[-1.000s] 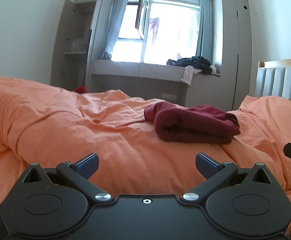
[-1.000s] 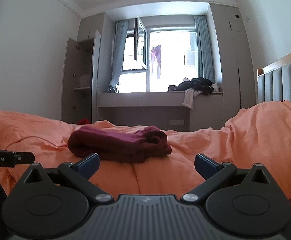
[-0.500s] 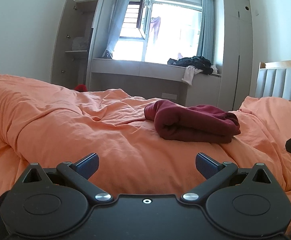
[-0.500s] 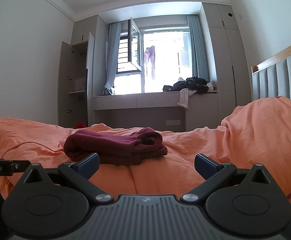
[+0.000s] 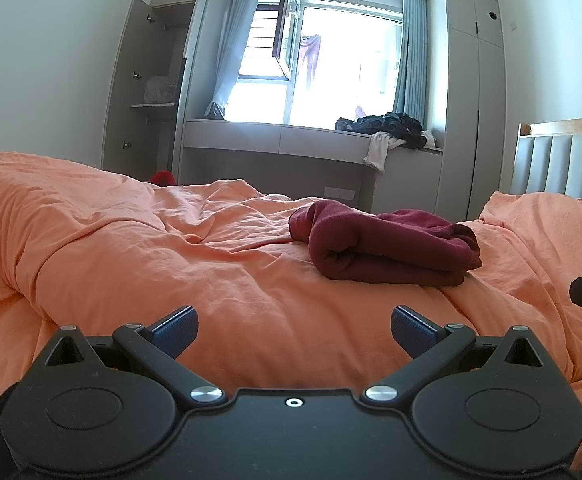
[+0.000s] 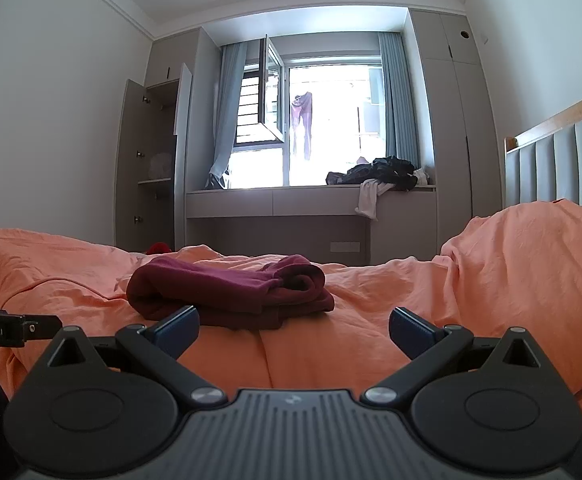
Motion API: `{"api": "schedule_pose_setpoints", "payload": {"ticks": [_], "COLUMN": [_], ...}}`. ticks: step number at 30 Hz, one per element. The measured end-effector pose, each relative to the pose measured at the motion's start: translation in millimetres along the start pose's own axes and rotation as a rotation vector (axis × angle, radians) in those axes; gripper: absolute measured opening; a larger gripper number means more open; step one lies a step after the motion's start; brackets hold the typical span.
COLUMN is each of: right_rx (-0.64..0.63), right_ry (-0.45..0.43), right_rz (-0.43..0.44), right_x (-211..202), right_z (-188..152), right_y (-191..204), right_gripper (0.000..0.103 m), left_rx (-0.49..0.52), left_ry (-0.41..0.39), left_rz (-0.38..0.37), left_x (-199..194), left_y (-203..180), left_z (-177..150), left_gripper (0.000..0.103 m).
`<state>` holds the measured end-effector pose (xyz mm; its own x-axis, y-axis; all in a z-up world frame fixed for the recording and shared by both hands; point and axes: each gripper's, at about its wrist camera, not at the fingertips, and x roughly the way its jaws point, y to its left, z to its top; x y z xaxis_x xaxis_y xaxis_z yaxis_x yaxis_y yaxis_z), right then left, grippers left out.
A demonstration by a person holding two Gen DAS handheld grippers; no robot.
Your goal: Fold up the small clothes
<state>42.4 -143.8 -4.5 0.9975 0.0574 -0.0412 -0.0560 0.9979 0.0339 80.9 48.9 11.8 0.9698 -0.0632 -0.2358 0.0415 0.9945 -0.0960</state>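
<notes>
Nearest the lens, the left hand-held gripper point(image 5: 294, 326) has its blue-padded fingers spread wide with nothing between them, poised low over the rumpled orange duvet-covered bed point(image 5: 139, 264); the right hand-held gripper point(image 6: 293, 326) is likewise spread and empty, held level beside it, so both seem to be standing off rather than working; the soft bed gives a broad flat place to lay cloth out. A little beyond the fingertips, apart from both, lies the dark red knitted garment point(image 5: 391, 246), folded into a thick bundle on the duvet; it shows in the right view too point(image 6: 227, 294), resting squarely, which suggests the fold is finished. Farther off, a heap of dark and white clothes point(image 6: 379, 174) sits on the grey window ledge point(image 6: 271, 198), possibly more folding.
</notes>
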Motion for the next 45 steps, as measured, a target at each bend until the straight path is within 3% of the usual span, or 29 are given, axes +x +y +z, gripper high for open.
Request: {"api": "schedule_pose_setpoints", "payload": {"ticks": [14,45], "right_rx": [0.007,0.000], "right_ry": [-0.005,-0.003], "right_rz": [-0.009,-0.009], "right_x": [-2.0,-2.0], "right_z": [0.7,1.1], "right_y": [-1.6,-2.2], "right_gripper": [0.103,0.103], "left_rx": [0.048,0.024], "left_ry": [-0.016,-0.008], "left_rz": [0.010,0.004], "left_x": [-3.0,-2.7], "left_y": [-5.1,-3.6], "left_z": [-1.8,-1.6], "left_gripper": [0.103,0.103]}}
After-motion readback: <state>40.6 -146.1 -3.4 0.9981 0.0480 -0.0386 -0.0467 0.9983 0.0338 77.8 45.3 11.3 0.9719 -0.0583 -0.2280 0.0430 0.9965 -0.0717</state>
